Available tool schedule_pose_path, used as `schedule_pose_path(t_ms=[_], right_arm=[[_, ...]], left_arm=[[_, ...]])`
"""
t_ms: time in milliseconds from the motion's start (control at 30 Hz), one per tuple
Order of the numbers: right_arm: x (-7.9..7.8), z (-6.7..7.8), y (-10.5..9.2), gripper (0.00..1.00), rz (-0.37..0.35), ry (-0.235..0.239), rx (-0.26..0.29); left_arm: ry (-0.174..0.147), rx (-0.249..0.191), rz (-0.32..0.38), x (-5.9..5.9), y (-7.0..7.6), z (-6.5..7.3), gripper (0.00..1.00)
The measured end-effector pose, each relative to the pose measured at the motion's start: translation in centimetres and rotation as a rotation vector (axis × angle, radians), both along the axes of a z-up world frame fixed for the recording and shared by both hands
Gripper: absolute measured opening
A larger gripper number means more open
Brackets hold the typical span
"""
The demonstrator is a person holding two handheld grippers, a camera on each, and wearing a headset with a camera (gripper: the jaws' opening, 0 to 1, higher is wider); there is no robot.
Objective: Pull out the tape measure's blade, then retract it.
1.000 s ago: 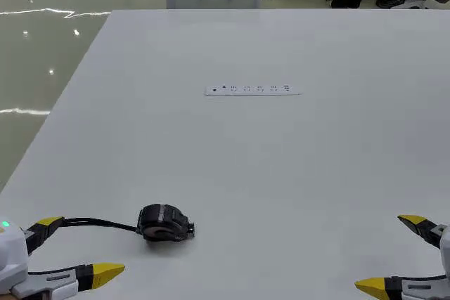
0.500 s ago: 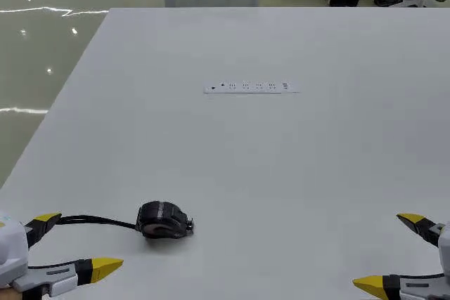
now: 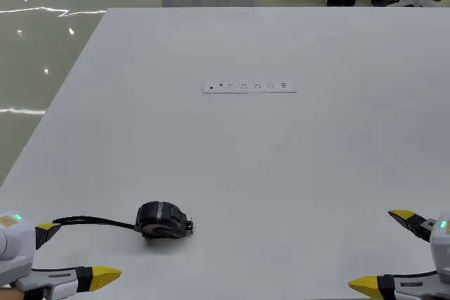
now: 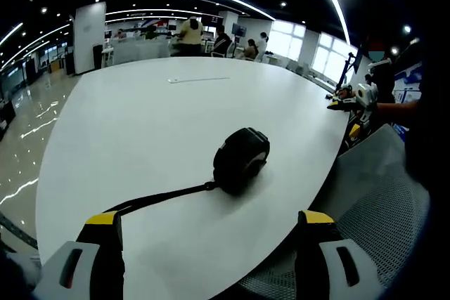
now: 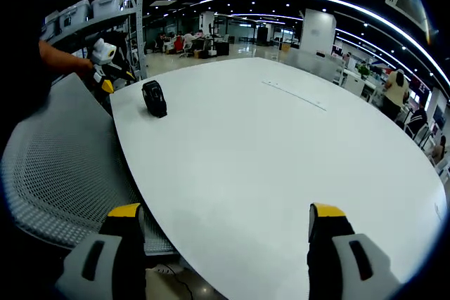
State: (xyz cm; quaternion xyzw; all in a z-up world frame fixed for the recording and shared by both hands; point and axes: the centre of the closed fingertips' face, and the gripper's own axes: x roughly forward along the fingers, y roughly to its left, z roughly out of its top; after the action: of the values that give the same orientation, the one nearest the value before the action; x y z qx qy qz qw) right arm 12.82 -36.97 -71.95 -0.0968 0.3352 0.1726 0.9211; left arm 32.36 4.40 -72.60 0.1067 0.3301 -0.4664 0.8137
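- black tape measure (image 3: 164,220) lying on the white table (image 3: 281,166), near the front left edge, blade wound in.
- black strap (image 3: 91,221) trailing from it toward the left gripper (image 3: 77,251), jaws apart, gripping nothing.
- right gripper (image 3: 383,249) well apart at the right, jaws spread wide, empty.
- power strip (image 3: 249,87) farther back.

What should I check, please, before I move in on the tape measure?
1. Left gripper open: ok.
2. Right gripper open: ok.
3. Tape measure free on the table, blade in: ok.
4. Strap clear of the left gripper: cannot tell, its end lies close by one jaw.
5. Nothing between right gripper and tape measure: ok.
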Motion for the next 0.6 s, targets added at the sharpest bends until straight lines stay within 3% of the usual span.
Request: schedule_pose_path(t_ms=[67, 133, 200, 333, 433, 500, 533, 600], right_arm=[[0.3, 0.0, -0.1, 0.97, 0.003, -0.011, -0.015], [0.6, -0.2, -0.2, 0.95, 0.025, -0.014, -0.07], [1.0, -0.1, 0.4, 0.95, 0.037, -0.016, -0.06], [1.9, 0.1, 1.3, 0.96, 0.068, -0.026, -0.054], [2.7, 0.4, 1.9, 0.97, 0.083, -0.037, -0.045], [3.2, 0.5, 2.2, 0.98, 0.08, -0.04, -0.029], [3.4, 0.7, 2.5, 1.0, 0.08, -0.047, -0.019], [3.8, 0.8, 2.8, 1.0, 0.086, -0.048, -0.012]], left_arm=[[-0.011, -0.019, -0.002, 0.0, -0.3, 0.3, 1.0], [-0.029, 0.002, -0.028, -0.1, -0.4, 0.2, 1.0], [-0.014, 0.057, -0.063, -0.4, -0.2, -0.4, 1.0], [0.01, 0.076, -0.08, -0.1, -0.6, -0.4, 1.0], [0.004, 0.074, -0.099, 0.3, -1.1, 0.1, 1.0], [0.019, 0.105, -0.145, 0.2, -1.3, 0.1, 1.0], [0.008, 0.151, -0.184, 0.3, -1.3, 0.0, 1.0], [-0.032, 0.177, -0.225, 0.9, -1.7, 0.2, 1.0]])
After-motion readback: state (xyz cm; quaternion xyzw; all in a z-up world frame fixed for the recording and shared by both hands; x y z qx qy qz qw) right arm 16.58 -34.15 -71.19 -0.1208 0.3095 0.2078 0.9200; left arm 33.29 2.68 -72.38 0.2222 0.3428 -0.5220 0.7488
